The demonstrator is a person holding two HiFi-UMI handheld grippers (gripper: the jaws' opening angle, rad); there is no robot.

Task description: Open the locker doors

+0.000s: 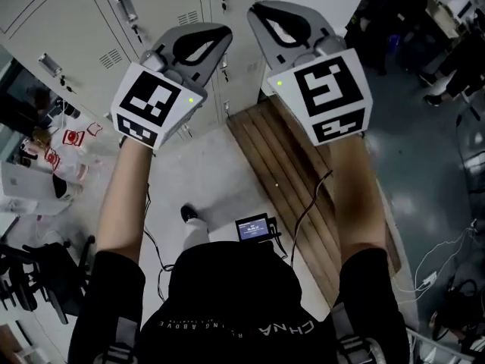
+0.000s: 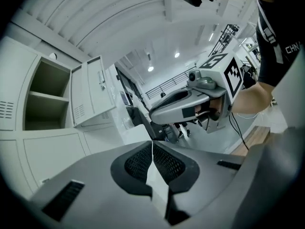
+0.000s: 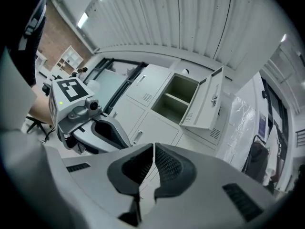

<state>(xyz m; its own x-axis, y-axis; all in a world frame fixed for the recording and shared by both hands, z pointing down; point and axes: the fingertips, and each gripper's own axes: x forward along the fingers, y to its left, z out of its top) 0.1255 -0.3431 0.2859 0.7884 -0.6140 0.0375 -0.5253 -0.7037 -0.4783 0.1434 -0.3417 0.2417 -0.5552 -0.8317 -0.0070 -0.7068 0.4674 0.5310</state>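
While the person holds both tools side by side before the lockers (image 1: 155, 14), the left gripper (image 2: 152, 145) and the right gripper (image 3: 153, 148) each have their jaws pressed together, empty. One locker door (image 3: 208, 102) stands open, well apart from both.

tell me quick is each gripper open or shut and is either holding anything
Left gripper: closed, jaws together, holding nothing.
Right gripper: closed, jaws together, holding nothing.
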